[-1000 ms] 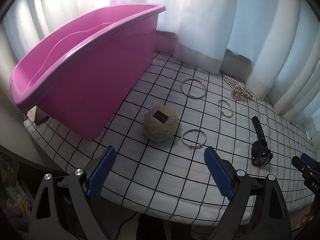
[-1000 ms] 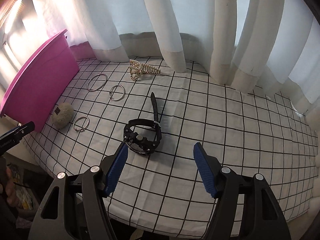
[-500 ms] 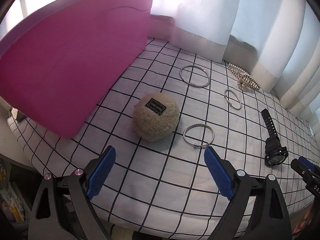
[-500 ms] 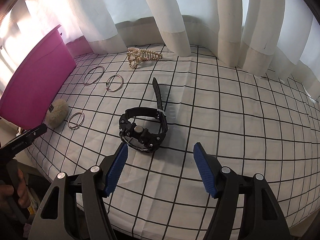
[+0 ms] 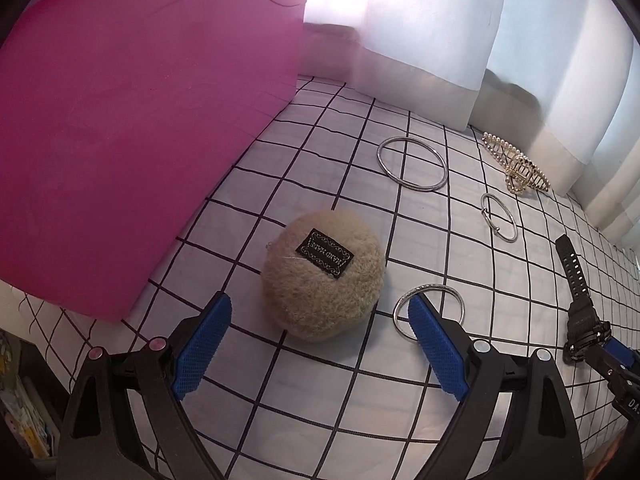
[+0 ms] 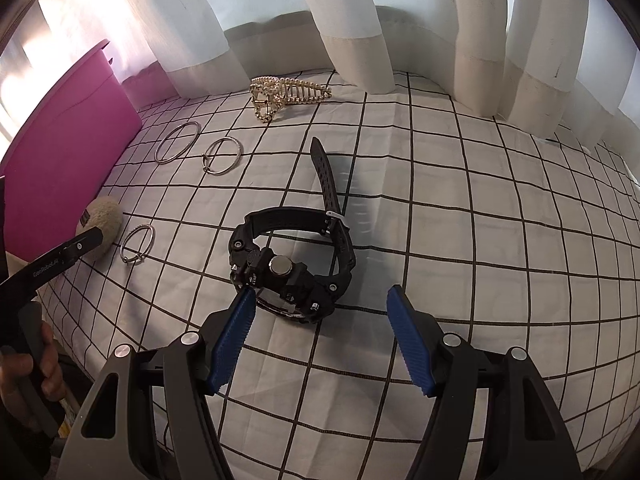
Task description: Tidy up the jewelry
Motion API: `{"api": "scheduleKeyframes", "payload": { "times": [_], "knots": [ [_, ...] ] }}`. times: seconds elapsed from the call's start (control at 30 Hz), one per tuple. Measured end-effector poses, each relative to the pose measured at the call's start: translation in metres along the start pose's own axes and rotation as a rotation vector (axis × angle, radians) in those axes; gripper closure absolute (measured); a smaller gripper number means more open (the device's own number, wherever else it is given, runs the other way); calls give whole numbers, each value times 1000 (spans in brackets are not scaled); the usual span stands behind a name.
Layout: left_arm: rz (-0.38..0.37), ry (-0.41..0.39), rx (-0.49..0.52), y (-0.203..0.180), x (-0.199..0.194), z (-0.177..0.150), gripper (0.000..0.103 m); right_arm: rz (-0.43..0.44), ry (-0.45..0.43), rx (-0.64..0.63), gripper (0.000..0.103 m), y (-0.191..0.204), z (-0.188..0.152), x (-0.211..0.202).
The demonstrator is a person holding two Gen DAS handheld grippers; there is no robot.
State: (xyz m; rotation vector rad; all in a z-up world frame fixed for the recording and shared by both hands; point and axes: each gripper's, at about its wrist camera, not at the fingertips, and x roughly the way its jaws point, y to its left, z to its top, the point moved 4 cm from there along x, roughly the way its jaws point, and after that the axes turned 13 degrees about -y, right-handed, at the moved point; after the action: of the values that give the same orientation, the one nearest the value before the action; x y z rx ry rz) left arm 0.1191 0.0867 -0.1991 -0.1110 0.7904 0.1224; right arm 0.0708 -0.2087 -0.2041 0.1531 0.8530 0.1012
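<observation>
A beige fuzzy ball (image 5: 323, 273) with a black label lies on the checked cloth. My left gripper (image 5: 319, 308) is open, its blue pads on either side of the ball's near edge, not pressing it. A small silver ring (image 5: 429, 309) lies just behind the right pad. A black watch (image 6: 292, 258) lies on its side in the right wrist view. My right gripper (image 6: 320, 300) is open just short of it, the left pad close to the watch case. A large bangle (image 5: 412, 163), another ring (image 5: 499, 217) and a pearl hair claw (image 5: 516, 164) lie further back.
A pink tub (image 5: 132, 120) stands at the left, close to the ball. White curtains (image 6: 360, 24) hang along the far edge of the checked cloth (image 6: 480, 240). A hand (image 6: 24, 372) holds the left gripper at the table's near left edge.
Both grippers have come down and closer. The ball now sits between the left pads, and the watch is larger and nearer to the right pads. Neither gripper's opening has changed.
</observation>
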Motion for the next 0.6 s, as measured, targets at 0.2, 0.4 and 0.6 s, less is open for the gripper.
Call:
{"api": "scheduleKeyframes", "payload": {
  "times": [0.2,0.4,0.6],
  "knots": [
    [-17,9,6,7,16,1,14,17,18,11,35,5,1,10],
    [-45,32,-2,11,29,-1,14,16,26,45,35,10,3,22],
    [-62,31,29,4,39,3,12,-3,18,52,32,13,7,31]
  ]
}}
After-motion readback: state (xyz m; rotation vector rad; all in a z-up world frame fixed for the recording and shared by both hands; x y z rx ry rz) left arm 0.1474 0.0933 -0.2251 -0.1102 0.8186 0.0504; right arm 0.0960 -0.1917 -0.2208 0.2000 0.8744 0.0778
